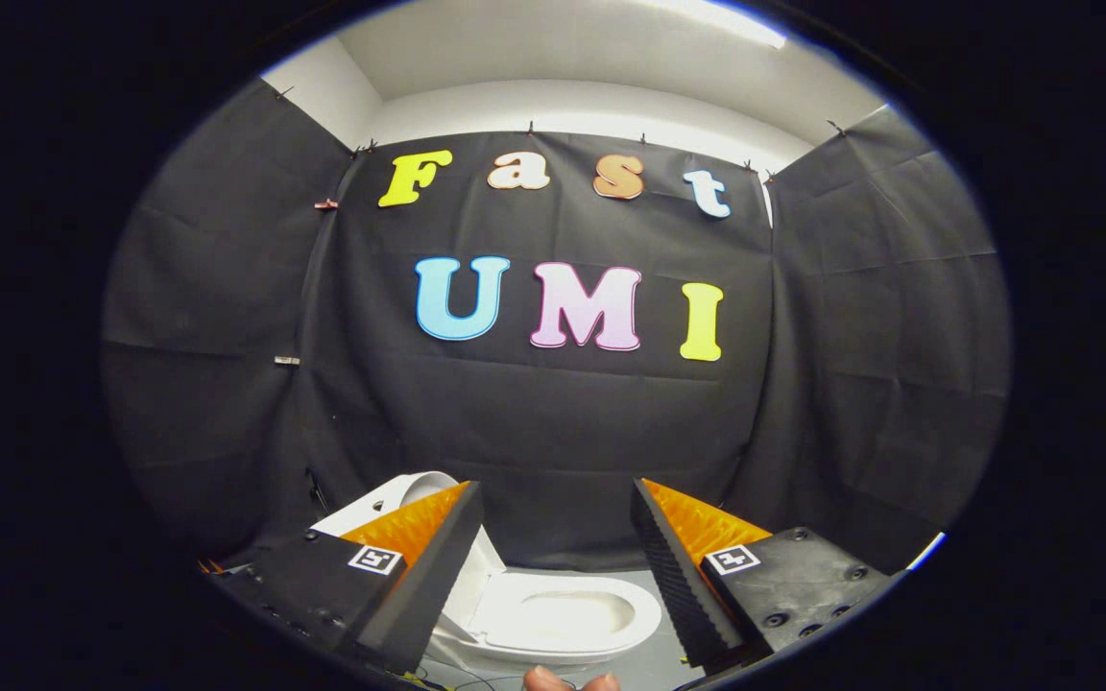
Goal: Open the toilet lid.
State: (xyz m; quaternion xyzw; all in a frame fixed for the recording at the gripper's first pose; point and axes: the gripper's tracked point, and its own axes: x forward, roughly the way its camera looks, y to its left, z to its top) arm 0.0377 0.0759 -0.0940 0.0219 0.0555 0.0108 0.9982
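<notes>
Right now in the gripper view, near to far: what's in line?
Fingertips of a hand → open tongs, gripping nothing → toilet seat between them, its lid already raised behind one finger → black cloth wall → white ceiling.

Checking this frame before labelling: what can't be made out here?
- Toilet lid: gripper view, raised behind the seat; one finger of the open gripper covers most of it, so hinge and full tilt are hidden.
- Toilet base and floor around it: hidden below the fingers.
- Hand: just fingertips in front of the seat; the rest is cut off.
- Small clips on the cloth wall: too small to identify.
</notes>
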